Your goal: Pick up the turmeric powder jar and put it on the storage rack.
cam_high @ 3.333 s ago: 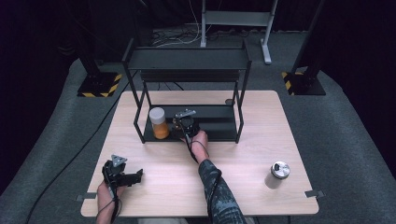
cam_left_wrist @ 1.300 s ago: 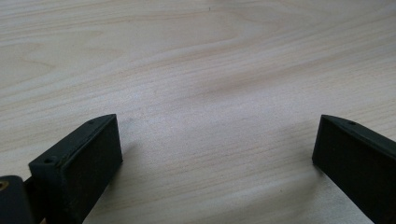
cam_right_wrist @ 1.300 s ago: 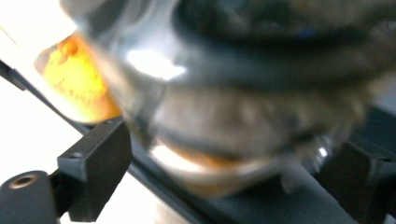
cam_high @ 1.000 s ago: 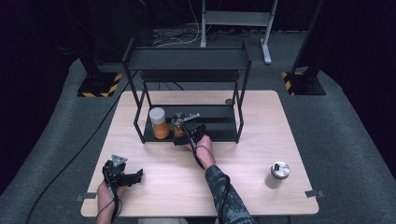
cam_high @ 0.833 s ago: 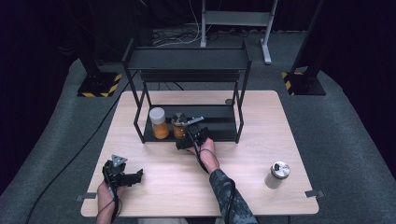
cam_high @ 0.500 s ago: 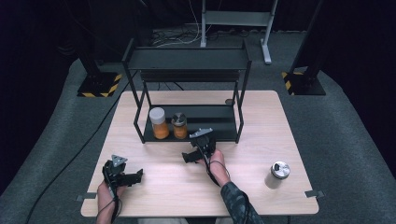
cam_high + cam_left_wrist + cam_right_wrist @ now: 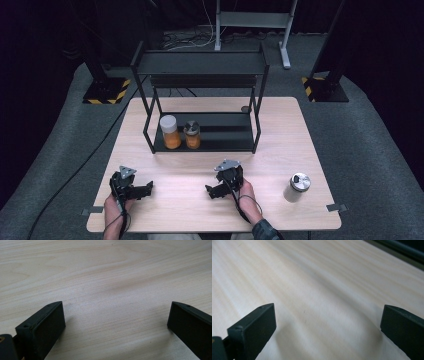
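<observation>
A black two-shelf rack (image 7: 200, 62) stands at the back of the wooden table (image 7: 280, 145). On its lower shelf an orange-filled jar with a white lid (image 7: 170, 132) stands next to a smaller orange jar with a metal lid (image 7: 192, 135). My right gripper (image 7: 212, 190) (image 7: 328, 317) is low over the table's front middle, well clear of the rack. It is open; its jaws have just been opening and only bare wood lies between them. My left gripper (image 7: 146, 190) (image 7: 116, 315) rests open over the wood at the front left, holding nothing.
A pale jar with a silver lid (image 7: 297, 187) stands on the table at the front right. A small dark round object (image 7: 245, 108) lies behind the rack's right leg. Black stands and cables sit on the grey floor beyond the table.
My right gripper has pulled back from the rack's lower shelf toward the front of the table, leaving the metal-lidded jar beside the white-lidded one. The left gripper has not moved.
</observation>
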